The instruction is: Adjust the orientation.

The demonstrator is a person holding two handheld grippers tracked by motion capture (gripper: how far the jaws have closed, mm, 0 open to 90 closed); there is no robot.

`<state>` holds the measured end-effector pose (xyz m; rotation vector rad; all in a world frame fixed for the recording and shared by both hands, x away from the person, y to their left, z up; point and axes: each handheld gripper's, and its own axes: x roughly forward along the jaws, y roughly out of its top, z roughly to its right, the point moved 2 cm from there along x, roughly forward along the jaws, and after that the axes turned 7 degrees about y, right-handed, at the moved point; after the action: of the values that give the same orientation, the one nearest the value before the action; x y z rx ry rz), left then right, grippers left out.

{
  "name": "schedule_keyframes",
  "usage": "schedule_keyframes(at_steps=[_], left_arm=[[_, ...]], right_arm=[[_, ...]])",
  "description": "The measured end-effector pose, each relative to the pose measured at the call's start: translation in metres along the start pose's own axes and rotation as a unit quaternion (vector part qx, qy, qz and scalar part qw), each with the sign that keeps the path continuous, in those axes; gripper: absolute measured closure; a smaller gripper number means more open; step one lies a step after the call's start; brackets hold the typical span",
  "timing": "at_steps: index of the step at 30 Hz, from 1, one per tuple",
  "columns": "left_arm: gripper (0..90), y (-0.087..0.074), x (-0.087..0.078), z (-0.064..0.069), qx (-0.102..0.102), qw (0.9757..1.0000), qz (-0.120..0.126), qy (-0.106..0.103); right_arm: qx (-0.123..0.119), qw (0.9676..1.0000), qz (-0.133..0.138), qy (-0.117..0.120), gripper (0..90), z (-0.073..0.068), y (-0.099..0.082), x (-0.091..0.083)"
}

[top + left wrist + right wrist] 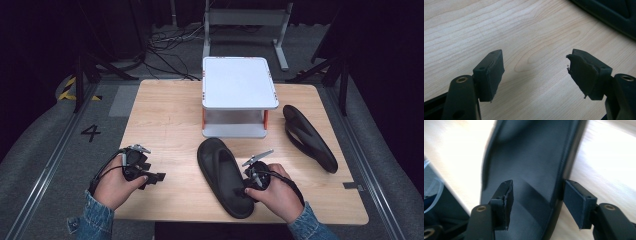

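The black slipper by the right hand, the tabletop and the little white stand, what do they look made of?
The black open-heeled slipper looks like soft leather or leatherette: matte with a dull sheen and a raised edge seam. The pale tabletop reads as wood or wood-look laminate, given its visible grain. The white two-tier stand seems smooth plastic or painted board on orange posts; the look leaves it open.

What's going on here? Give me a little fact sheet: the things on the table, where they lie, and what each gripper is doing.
table: light wood
white stand: far middle of table
near slipper: black, in front of stand
far slipper: black, right of stand
left gripper: open over bare wood, holding nothing
right gripper: open, jaws on either side of near slipper's rim at its heel end, pads not pressing
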<state>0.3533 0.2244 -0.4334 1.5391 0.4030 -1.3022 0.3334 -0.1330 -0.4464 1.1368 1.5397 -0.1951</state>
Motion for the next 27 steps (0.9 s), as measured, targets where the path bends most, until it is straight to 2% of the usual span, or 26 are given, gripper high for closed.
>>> schedule_keyframes(at_steps=[3,5,6,8,11,16,19,20,21,22,24,27], left_arm=[[28.7,0.000,0.001,0.000,0.003,1.0000,-0.002,-0.001],[28.7,0.000,0.001,0.000,0.003,1.0000,-0.002,-0.001],[28.7,0.000,0.001,0.001,0.002,1.0000,-0.001,0.000],[28.6,-0.003,0.001,0.001,0.000,1.0000,-0.003,-0.002],[28.6,-0.013,-0.001,-0.001,-0.011,0.9999,-0.008,0.007],[28.6,-0.032,-0.011,-0.008,-0.035,0.9992,-0.006,0.021],[28.6,-0.043,-0.018,-0.012,-0.047,0.9984,-0.006,0.029],[28.6,-0.045,-0.018,-0.013,-0.051,0.9982,-0.004,0.030],[28.6,-0.048,-0.019,-0.013,-0.053,0.9981,-0.005,0.030],[28.6,-0.049,-0.020,-0.014,-0.053,0.9982,-0.007,0.029],[28.6,-0.050,-0.021,-0.015,-0.055,0.9980,-0.004,0.031],[28.6,-0.045,-0.020,-0.014,-0.051,0.9983,-0.002,0.028]], right_arm=[[-0.029,0.9994,0.015,0.013,39.2,-0.006,0.003,-0.008],[-0.039,0.9979,0.033,0.038,39.3,-0.004,0.007,-0.015],[-0.051,0.9968,0.046,0.040,39.6,0.000,0.010,-0.019],[-0.071,0.9953,0.060,0.025,43.2,0.010,0.015,-0.023],[-0.081,0.9940,0.072,-0.003,49.6,0.023,0.027,-0.021],[-0.095,0.9916,0.086,-0.016,55.2,0.031,0.056,-0.001],[-0.093,0.9926,0.075,-0.020,59.0,0.033,0.068,0.013],[-0.092,0.9924,0.072,-0.037,68.6,0.034,0.071,0.016],[-0.088,0.9925,0.069,-0.050,69.9,0.036,0.072,0.016],[-0.067,0.9941,0.073,-0.044,71.0,0.036,0.072,0.016],[-0.042,0.9950,0.077,-0.048,74.7,0.037,0.072,0.012],[-0.021,0.9941,0.076,-0.075,77.1,0.039,0.066,0.006]])
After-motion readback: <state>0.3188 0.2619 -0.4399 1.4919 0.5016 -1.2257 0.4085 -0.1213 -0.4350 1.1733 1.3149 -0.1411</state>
